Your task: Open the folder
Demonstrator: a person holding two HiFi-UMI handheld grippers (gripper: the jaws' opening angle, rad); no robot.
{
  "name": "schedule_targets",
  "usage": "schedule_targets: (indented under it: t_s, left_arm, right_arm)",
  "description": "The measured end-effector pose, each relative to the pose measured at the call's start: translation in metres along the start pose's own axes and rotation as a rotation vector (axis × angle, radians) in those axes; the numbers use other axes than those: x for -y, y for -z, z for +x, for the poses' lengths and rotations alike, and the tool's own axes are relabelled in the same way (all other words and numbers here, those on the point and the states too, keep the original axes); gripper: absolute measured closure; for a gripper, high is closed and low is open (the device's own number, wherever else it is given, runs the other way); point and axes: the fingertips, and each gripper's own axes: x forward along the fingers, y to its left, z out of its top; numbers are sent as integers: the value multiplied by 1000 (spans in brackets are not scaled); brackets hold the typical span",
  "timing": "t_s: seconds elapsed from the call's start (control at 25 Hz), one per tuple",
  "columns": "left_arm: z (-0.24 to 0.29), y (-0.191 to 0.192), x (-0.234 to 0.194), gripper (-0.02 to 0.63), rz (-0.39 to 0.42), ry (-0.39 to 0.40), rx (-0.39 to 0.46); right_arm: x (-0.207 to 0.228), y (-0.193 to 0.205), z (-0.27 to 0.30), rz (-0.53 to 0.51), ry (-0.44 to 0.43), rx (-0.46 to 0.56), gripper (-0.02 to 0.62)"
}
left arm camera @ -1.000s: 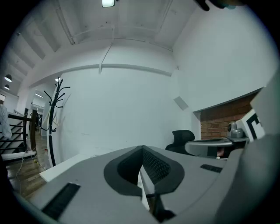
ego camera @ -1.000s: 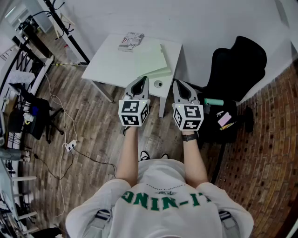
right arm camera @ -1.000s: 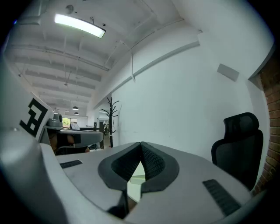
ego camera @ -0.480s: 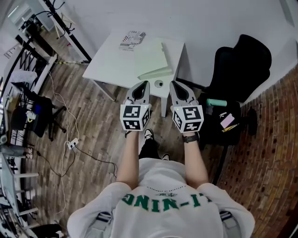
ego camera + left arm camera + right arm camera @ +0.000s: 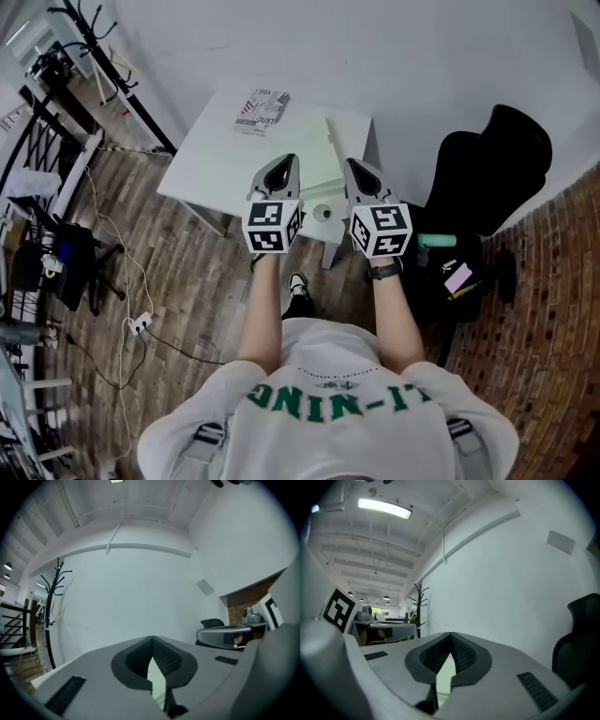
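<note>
Wood flooring fills the lower left of the head view, and a white table [image 5: 211, 159] stands against the wall at upper centre. On the table lies the pale green folder [image 5: 317, 141], flat and closed, at the right half of the top. A booklet [image 5: 261, 108] lies beyond it at the far edge, and a small roll [image 5: 322, 212] sits at the near edge. A black chair [image 5: 487, 159] is at the right.

Both grippers are held level, side by side, in front of the person. The left gripper [image 5: 289, 159] has its jaws pressed together with nothing between them. The right gripper [image 5: 352, 163] is the same, tips meeting and empty. In the head view their tips overlap the near part of the folder, but they look to be above it, not touching.

The step in hand seems to be the reach toward the table; the opening itself has not begun. The next move likely calls for lowering to the folder, spreading one pair of jaws and catching the free edge of the cover. The other gripper could steady the folder.
</note>
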Motion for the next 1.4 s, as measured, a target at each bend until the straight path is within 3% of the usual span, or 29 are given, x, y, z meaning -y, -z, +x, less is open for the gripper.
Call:
schedule_targets:
  t_s: [0.24, 0.64, 1.04, 1.4]
  left_arm:
    - [66, -32, -57, 592, 38, 26, 43]
    - [144, 2, -132, 592, -9, 58, -6]
    - [221, 35, -139, 592, -35, 102, -72]
    - [280, 49, -141, 592, -39, 72, -121]
  right_arm:
    - [21, -26, 85, -14, 37, 16, 580]
    - [31, 9, 194, -12, 61, -70, 579]
    - [87, 57, 254, 8, 46, -202, 578]
    - [132, 104, 305, 9, -70, -362, 529]
